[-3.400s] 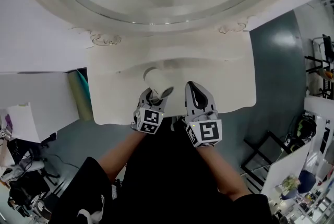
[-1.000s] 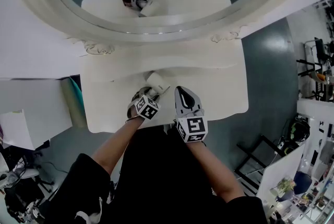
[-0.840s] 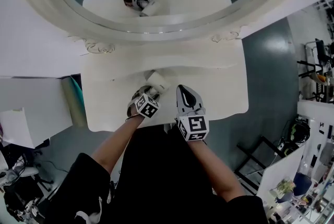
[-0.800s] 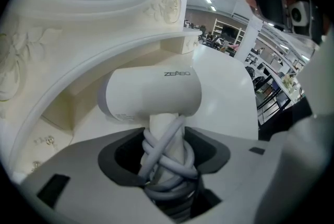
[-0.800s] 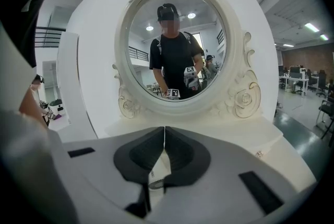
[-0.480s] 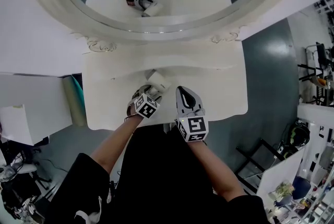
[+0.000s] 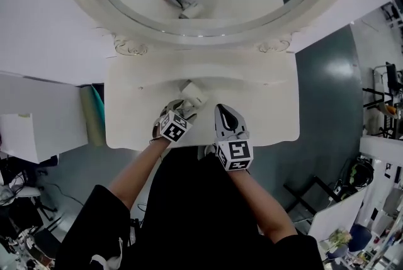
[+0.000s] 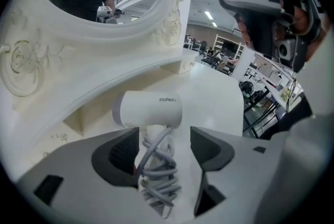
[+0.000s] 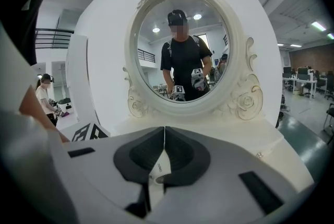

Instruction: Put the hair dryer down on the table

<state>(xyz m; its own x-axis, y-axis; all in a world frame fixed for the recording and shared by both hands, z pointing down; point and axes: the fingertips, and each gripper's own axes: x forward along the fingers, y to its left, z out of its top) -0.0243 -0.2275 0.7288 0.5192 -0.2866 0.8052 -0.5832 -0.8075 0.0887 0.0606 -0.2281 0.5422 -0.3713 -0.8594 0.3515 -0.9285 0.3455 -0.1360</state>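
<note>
The left gripper (image 8: 164, 139) has jaws that have just been opening and now stand wide apart. The hair dryer (image 8: 148, 109) lies on the bench (image 7: 264, 99), its handle between those jaws and its barrel just beyond their tips. No pad presses on it, so it looks released and set down.

The main risk is the cord (image 8: 156, 176) wound around the handle. Its loops sit close against one pad, with a clear gap on the other side, and I cannot tell whether they touch. If the left gripper pulls away at a slant, a loop could catch on that pad. That could drag the hair dryer across the bench or tip it off its resting side. A straight lift, clear of the coils, looks safest. The round barrel could also roll if nudged.

The right gripper (image 9: 164, 147) has its jaws closed tip to tip with nothing between them. It sits just beside the left gripper, so a sideways swing could bump the handle.

Beyond the tips of both pairs of jaws stands the oval mirror (image 9: 180, 50) in its carved frame. The raised ledge (image 7: 201, 70) at its foot is just past the barrel. That leaves little room to push the hair dryer forward. The bench beside the right gripper's jaws is bare.
</note>
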